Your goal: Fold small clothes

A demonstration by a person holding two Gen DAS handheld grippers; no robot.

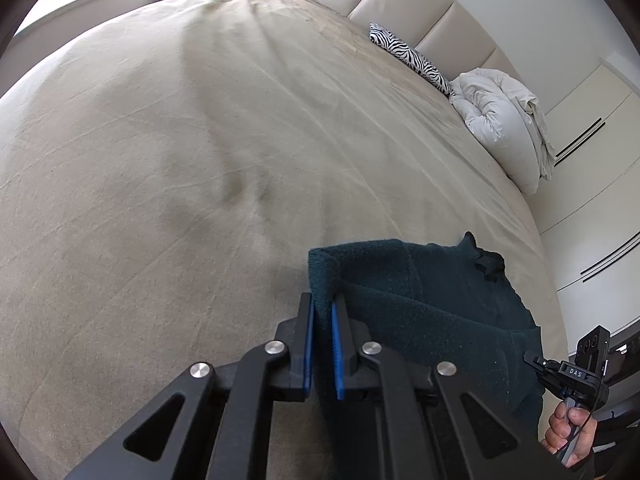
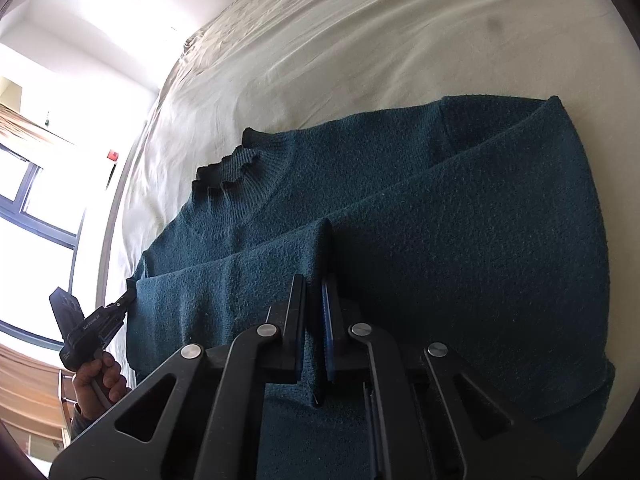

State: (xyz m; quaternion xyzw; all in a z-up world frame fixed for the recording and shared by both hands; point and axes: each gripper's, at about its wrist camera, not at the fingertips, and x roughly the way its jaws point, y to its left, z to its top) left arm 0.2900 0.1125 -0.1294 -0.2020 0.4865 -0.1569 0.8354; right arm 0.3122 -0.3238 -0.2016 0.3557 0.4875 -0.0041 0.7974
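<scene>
A dark teal knit sweater [image 2: 460,216] lies flat on the beige bed cover [image 1: 200,160], its ribbed collar [image 2: 236,164] pointing towards the headboard. In the left wrist view my left gripper [image 1: 322,298] is shut on a raised fold at the sweater's [image 1: 420,312] edge, the cloth pinched between the blue pads. In the right wrist view my right gripper [image 2: 313,280] is shut on another raised fold of the same sweater. Each view also shows the other gripper at the sweater's far edge: the right gripper [image 1: 534,359] and the left gripper [image 2: 129,297], each held by a hand.
A zebra-print pillow [image 1: 412,58] and a bunched white duvet [image 1: 504,120] lie by the padded headboard [image 1: 420,4]. White wardrobe doors [image 1: 592,128] stand past the bed's edge. A window [image 2: 36,208] is on the other side.
</scene>
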